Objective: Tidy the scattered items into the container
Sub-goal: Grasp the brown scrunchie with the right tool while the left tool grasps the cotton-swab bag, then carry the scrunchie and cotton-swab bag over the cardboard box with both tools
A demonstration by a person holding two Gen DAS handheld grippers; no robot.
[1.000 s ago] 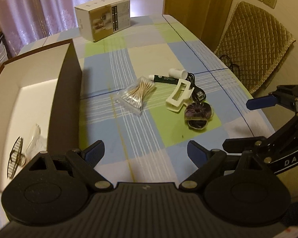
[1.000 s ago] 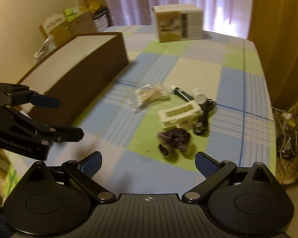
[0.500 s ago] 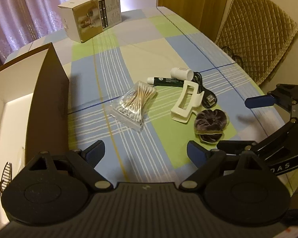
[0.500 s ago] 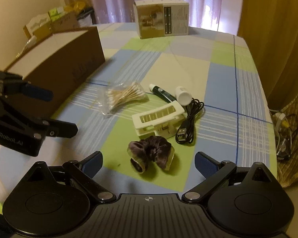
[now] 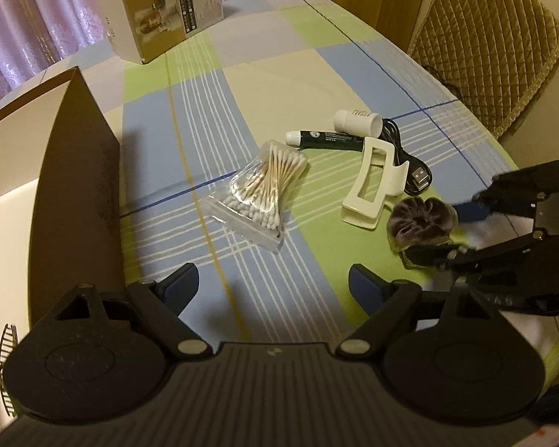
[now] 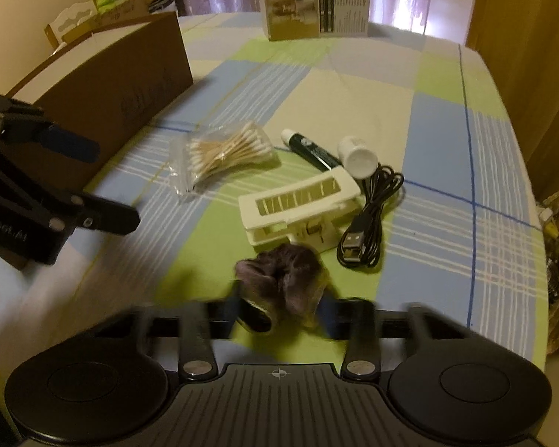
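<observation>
The right tongs point(image 6: 279, 309) are down at the surface point(image 6: 447, 141) with their two fingers closed in against either side of a dark purple velvet scrunchie point(image 6: 279, 279); motion blur smears the fingertips, so whether they press the fabric firmly cannot be told. From the left wrist view the same scrunchie point(image 5: 421, 219) lies at about 3 o'clock, with the right tongs point(image 5: 462, 231) reaching in from the edge.

The left tongs point(image 5: 274, 283) hang open and empty above the checked cloth.

Just beyond the scrunchie at 12 o'clock in the right wrist view lies a white claw hair clip point(image 6: 298, 205), with a coiled black USB cable point(image 6: 369, 219) beside it at 2 o'clock. Behind the clip are a dark green tube point(image 6: 309, 149) and a small white bottle point(image 6: 357, 154). A clear bag of cotton swabs point(image 6: 220, 152) sits at 11 o'clock.

The open cardboard box point(image 5: 70, 171), the container, stands at 9 o'clock in the left wrist view, well apart from the scrunchie. A printed carton point(image 6: 313, 3) stands at the far end.
</observation>
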